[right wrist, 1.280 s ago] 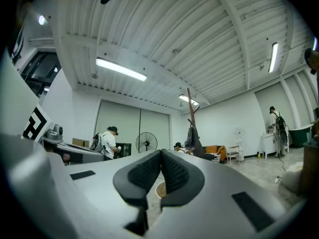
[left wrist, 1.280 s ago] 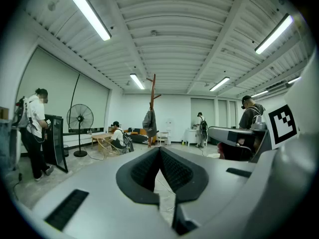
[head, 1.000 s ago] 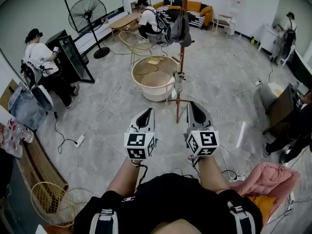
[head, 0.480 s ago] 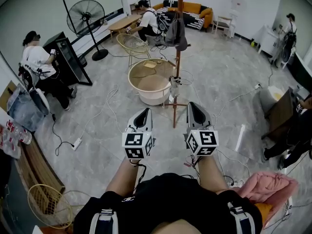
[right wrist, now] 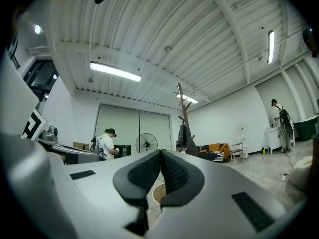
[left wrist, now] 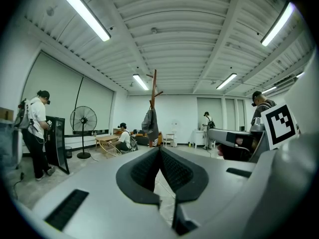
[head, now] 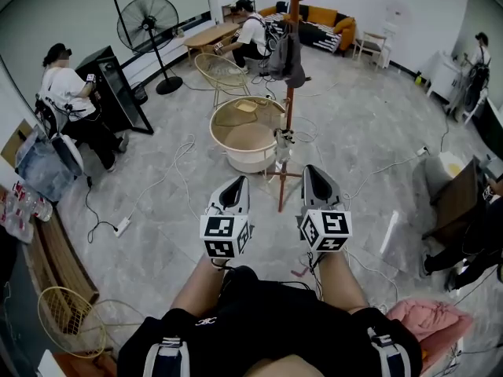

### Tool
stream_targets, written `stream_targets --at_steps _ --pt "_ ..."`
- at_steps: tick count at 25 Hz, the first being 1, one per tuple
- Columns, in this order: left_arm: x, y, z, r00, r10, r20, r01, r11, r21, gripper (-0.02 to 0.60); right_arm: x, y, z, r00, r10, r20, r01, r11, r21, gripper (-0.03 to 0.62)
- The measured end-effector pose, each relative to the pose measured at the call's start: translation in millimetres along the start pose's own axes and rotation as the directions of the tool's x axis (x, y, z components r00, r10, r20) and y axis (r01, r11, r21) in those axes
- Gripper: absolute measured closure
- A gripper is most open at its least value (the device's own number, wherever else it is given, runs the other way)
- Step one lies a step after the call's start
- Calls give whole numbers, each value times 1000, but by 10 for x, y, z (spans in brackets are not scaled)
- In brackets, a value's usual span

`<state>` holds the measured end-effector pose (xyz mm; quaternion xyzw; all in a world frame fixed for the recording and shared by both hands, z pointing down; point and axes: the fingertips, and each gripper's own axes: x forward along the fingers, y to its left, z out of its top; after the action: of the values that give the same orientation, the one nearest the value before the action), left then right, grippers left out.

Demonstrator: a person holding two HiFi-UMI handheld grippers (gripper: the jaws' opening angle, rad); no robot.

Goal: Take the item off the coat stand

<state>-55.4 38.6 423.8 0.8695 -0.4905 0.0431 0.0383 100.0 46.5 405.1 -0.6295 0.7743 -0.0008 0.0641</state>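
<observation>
A tall wooden coat stand (head: 289, 93) rises ahead of me, with a dark grey garment (head: 286, 57) hanging from a peg near its top. The garment (left wrist: 150, 122) also shows far off in the left gripper view, and the same garment (right wrist: 186, 140) in the right gripper view. My left gripper (head: 234, 186) and right gripper (head: 312, 178) are held side by side in front of my chest, short of the stand. Both are shut, pads together, with nothing between them.
A round beige tub (head: 246, 136) sits just left of the stand's base. Cables trail over the grey floor. A pedestal fan (head: 148, 28), a wire chair (head: 221, 71), people at the left and back, a pink garment (head: 428, 320) and a wire basket (head: 67, 320) stand around.
The view has shifted slightly and the coat stand's base now sits a little nearer the grippers. Both grippers stay shut and side by side.
</observation>
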Motion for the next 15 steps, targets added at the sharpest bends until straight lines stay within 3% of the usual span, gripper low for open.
stream_targets --at_steps 15 --pt "1148 377 -41 1000 -14 -3 14 1000 -7 565 1089 -460 -237 1000 -4 -16 4 1000 2 577"
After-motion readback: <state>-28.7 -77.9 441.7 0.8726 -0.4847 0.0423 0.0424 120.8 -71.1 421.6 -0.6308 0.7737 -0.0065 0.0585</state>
